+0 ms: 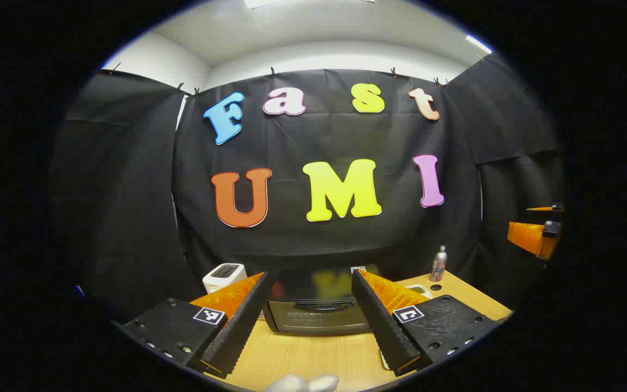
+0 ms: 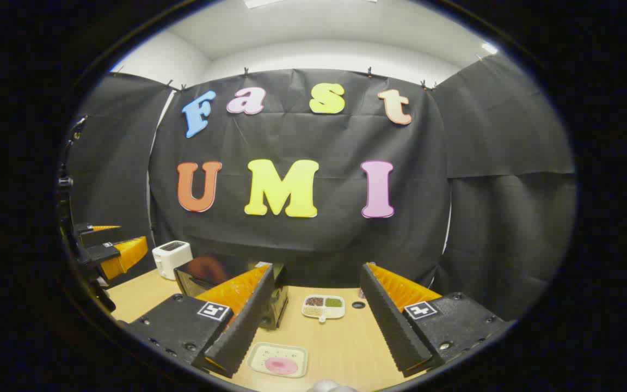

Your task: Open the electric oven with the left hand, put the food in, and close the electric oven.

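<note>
Between left fingers [image 1: 248, 321], closed oven [image 1: 316, 310].

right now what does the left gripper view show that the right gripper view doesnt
Left gripper view: the bottle at the table's back edge, and the electric oven's closed front, face on, between the open left gripper. Right gripper view: the pink food on its tray, and the seasoning dish between the open right gripper. Both: the oven, the white toaster and the wooden table.
</note>
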Demonstrator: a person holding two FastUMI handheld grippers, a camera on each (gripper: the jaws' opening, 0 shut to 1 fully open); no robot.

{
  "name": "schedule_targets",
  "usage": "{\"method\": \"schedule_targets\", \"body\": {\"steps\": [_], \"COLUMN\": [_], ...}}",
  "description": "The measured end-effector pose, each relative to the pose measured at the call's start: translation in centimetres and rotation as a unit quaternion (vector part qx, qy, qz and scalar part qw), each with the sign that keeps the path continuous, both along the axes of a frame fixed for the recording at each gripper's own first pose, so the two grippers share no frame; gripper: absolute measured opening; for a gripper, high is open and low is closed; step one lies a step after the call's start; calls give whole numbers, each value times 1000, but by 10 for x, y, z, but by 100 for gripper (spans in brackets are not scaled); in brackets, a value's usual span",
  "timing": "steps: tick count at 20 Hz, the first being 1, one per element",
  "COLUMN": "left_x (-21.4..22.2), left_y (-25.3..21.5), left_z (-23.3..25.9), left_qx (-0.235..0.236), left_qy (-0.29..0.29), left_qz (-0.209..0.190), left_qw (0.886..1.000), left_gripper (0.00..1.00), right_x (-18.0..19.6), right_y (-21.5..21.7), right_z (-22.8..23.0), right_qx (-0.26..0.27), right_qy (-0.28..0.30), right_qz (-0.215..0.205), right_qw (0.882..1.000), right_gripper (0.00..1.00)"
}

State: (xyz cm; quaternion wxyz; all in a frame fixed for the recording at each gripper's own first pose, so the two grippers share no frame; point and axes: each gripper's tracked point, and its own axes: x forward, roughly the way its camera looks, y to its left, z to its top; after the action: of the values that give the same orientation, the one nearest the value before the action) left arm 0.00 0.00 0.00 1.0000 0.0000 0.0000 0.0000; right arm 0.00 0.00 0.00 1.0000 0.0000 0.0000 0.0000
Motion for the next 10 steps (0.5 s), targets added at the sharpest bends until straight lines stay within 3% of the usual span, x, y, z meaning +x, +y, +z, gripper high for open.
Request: {"method": "schedule_targets", "body": {"steps": [3, 4, 10], "left_x": [3, 4, 9], "left_y": [0, 0, -2], "left_z": [-1, -1, -6], "left_qx": [-1, 0, 0], "left_qy": [0, 0, 3], "left_qz": [-1, -3, -9], "left_qw": [1000, 1000, 1000], "left_gripper": [100, 96, 96], "right_x": [-1, 0, -1], "right_y": [-1, -2, 1], "right_z": [-1, -2, -3], "right_qx": [0, 0, -4], "right_qy": [2, 3, 4], "right_qz": [-3, -3, -2], "right_qw": [1000, 1000, 1000], "right_gripper": [97, 97, 97]}}
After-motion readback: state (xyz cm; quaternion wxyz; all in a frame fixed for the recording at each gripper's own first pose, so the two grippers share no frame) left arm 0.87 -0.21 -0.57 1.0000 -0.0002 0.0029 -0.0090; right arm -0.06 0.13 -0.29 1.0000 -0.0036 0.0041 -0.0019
